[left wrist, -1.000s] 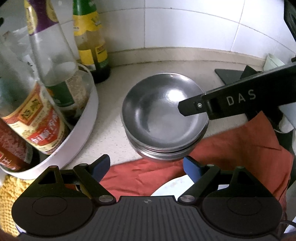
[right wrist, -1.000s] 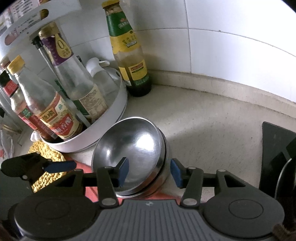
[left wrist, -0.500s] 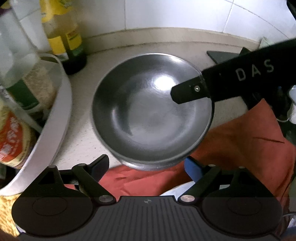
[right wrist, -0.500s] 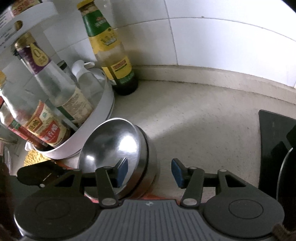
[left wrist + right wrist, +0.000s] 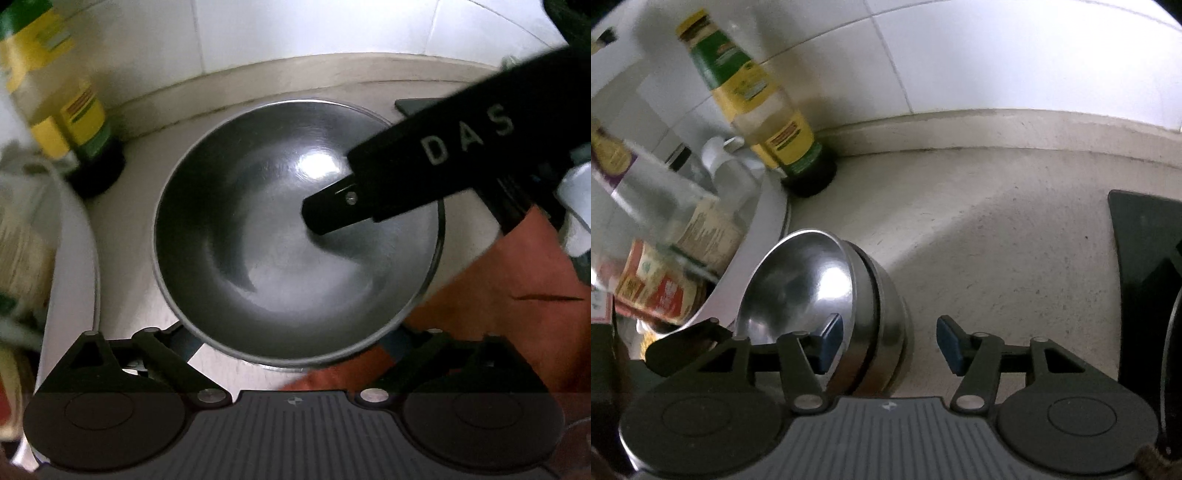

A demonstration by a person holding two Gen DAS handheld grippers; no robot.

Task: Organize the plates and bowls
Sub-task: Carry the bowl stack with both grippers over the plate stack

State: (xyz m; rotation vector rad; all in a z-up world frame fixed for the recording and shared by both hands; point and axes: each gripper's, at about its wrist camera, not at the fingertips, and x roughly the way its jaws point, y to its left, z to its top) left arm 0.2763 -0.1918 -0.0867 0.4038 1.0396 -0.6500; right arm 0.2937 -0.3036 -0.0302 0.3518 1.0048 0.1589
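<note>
left wrist: l hand-held gripper (image 5: 291, 345) wide open round bowls (image 5: 295, 236)

We see the steel bowl (image 5: 266, 236) between our left gripper's (image 5: 291, 341) just-widened jaws, the right gripper's finger (image 5: 424, 173) above it.

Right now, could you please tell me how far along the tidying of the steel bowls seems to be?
Done: the shiny steel bowls sit nested in one stack on the speckled counter. In hand: the right gripper straddles the stack's rim, jaws just opening; the left gripper spreads wide around its near edge. Neither grips. Left: lifting and putting it away.
</note>
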